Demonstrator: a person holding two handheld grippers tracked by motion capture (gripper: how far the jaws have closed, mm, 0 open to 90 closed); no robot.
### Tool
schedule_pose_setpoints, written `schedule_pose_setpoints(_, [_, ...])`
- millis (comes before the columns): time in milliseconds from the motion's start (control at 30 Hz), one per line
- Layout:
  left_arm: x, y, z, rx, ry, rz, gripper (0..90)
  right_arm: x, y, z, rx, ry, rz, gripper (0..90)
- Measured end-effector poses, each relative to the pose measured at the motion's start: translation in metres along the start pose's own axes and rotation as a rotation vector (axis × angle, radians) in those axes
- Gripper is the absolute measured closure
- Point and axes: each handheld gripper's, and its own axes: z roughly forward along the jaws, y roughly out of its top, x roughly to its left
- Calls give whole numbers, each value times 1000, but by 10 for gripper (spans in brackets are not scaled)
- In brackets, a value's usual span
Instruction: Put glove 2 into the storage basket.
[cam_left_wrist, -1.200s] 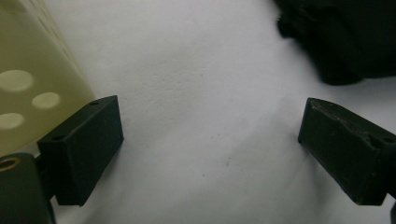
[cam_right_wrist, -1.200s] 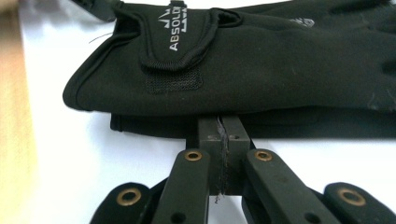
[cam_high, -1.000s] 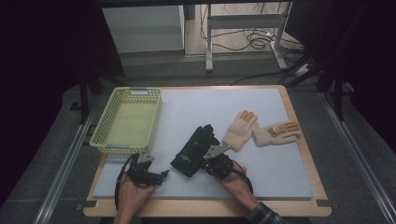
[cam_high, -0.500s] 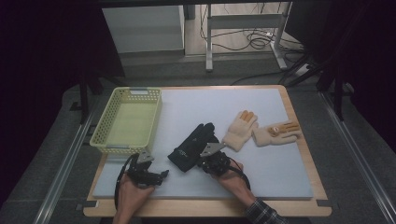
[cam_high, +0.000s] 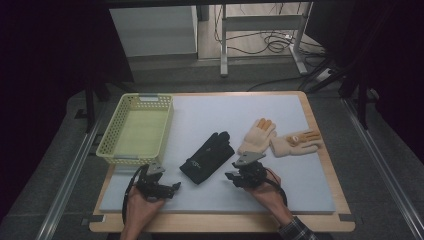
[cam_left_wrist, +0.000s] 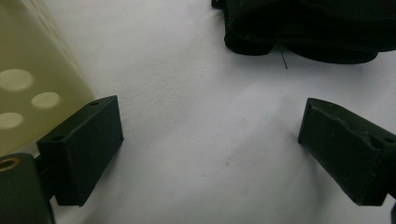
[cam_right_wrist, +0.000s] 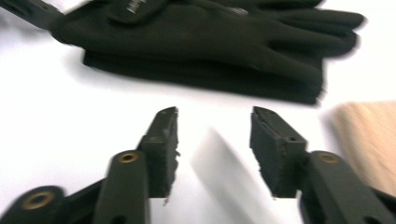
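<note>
High view: your left gripper (cam_high: 170, 187) and right gripper (cam_high: 231, 176) sat near the worktop's (cam_high: 210, 112) front edge, flanking the black glove (cam_high: 207, 157). Left gripper view: jaws wide apart, empty, yellow basket (cam_left_wrist: 28, 84) beside. Right gripper view: jaws moderately apart, empty, glove just ahead.

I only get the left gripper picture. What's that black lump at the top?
Observer: A black glove, lying flat on the white mat.
Operator: Is the other grabber holding it?
Observer: No. The right gripper is open, just short of the glove.
Operator: What's the yellow wall with holes?
Observer: A yellow basket, with nothing in it.
Operator: Any more gloves?
Observer: Two tan gloves, right of the black one.
</note>
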Motion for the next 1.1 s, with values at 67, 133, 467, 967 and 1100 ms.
schedule_pose_setpoints(67, [0, 0, 0, 0, 0, 0, 65, -4, -5, -6, 3, -22, 8, 426])
schedule_pose_setpoints(133, [0, 0, 0, 0, 0, 0, 65, -10, -10, -13, 3, -42, 24, 383])
schedule_pose_setpoints(467, [0, 0, 0, 4, 0, 2, 62, -38, -38, -39, 6, -118, 104, 210])
schedule_pose_setpoints(967, [0, 0, 0, 2, -6, -2, 60, -63, -73, -50, 47, -178, 203, 101])
schedule_pose_setpoints(1100, [0, 0, 0, 3, -5, -1, 61, -63, -74, -50, 48, -177, 211, 100])
